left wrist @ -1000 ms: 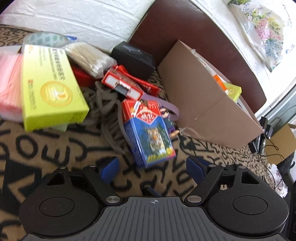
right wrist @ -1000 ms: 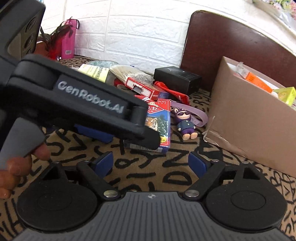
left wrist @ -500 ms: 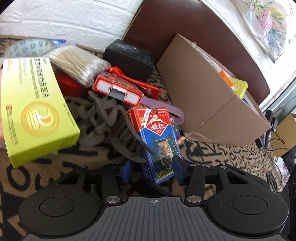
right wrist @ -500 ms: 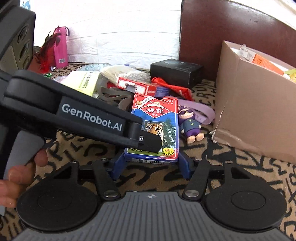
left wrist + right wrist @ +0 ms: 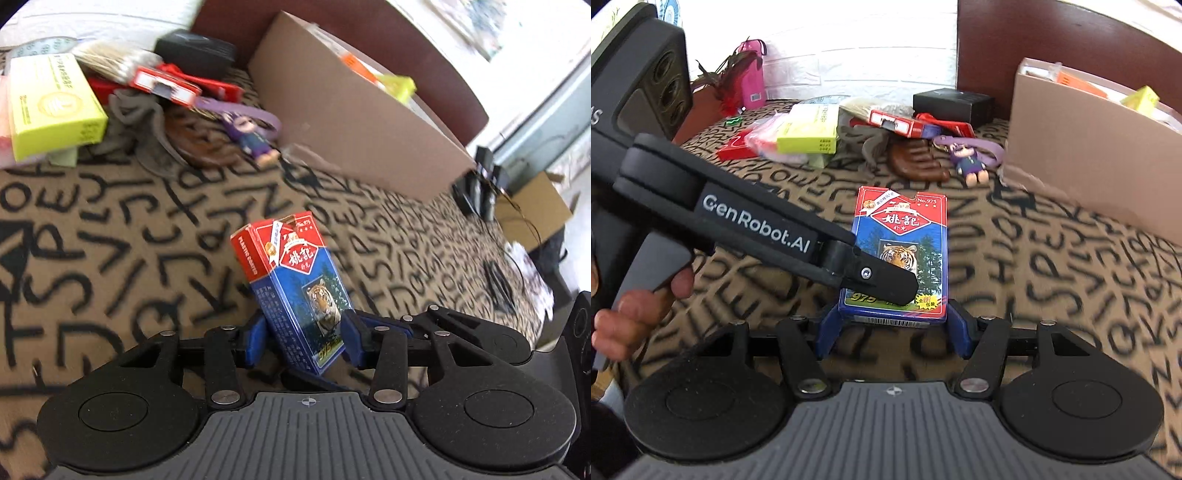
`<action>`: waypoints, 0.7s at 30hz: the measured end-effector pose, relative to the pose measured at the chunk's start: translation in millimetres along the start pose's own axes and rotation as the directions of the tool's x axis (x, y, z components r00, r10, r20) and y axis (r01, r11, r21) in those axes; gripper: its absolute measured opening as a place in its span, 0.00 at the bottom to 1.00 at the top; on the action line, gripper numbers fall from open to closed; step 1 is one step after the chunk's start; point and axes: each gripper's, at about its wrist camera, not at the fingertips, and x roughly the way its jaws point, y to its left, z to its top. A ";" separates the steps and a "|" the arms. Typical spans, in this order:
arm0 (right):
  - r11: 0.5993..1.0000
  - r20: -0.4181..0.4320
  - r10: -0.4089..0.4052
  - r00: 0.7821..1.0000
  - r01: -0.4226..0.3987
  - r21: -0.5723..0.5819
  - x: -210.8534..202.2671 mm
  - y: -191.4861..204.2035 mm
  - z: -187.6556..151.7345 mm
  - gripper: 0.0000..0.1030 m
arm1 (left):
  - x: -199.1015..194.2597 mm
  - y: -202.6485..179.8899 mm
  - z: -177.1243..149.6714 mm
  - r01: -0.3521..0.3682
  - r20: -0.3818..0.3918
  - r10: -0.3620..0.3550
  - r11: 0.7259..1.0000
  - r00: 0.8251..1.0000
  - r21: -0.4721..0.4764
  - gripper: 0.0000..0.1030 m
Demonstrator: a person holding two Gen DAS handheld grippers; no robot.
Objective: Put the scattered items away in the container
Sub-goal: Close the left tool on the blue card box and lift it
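A blue and red playing-card box with a tiger picture (image 5: pixel 295 280) is held above the patterned table. My left gripper (image 5: pixel 303 336) is shut on its lower end. In the right wrist view the same card box (image 5: pixel 901 251) sits between the blue pads of my right gripper (image 5: pixel 892 328), which is shut on its bottom edge; the left gripper's black finger lies across its face. The brown cardboard container (image 5: pixel 354 110) stands at the right, with items inside; it also shows in the right wrist view (image 5: pixel 1082 147).
A pile remains at the back: a yellow-green box (image 5: pixel 51 107), a red box (image 5: pixel 166 83), a black box (image 5: pixel 195 51), a purple figure keychain (image 5: pixel 255 140), a brown comb (image 5: pixel 916 162), a grey cord (image 5: pixel 136 114). A pink bottle (image 5: pixel 751 79) stands far left.
Both grippers closed on the card box. It has been lifted out of the pile and pulled back toward me, away from the other items.
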 end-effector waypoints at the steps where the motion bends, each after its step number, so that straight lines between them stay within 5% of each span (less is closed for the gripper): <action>1: 1.000 0.003 -0.002 1.000 0.002 0.007 -2.4 0.1 -1.3 0.64 | 0.2 -2.1 -0.6 -0.007 0.003 0.007 1.000 1.000 0.005 0.61; 7: 0.999 0.031 -0.022 0.999 0.022 0.029 -2.9 -2.2 0.2 0.66 | 2.0 -3.9 2.3 -0.019 0.015 0.020 0.999 1.000 -0.031 0.79; 16: 0.999 0.045 -0.021 0.999 0.019 0.032 5.0 -2.3 6.0 0.74 | 6.8 -9.8 9.5 -0.063 0.007 0.063 0.998 0.998 0.009 0.81; 21: 0.998 0.017 -0.036 0.999 0.036 0.045 14.0 -3.2 6.0 0.65 | 9.6 -14.8 9.3 -0.085 -0.001 0.085 0.995 0.996 0.049 0.81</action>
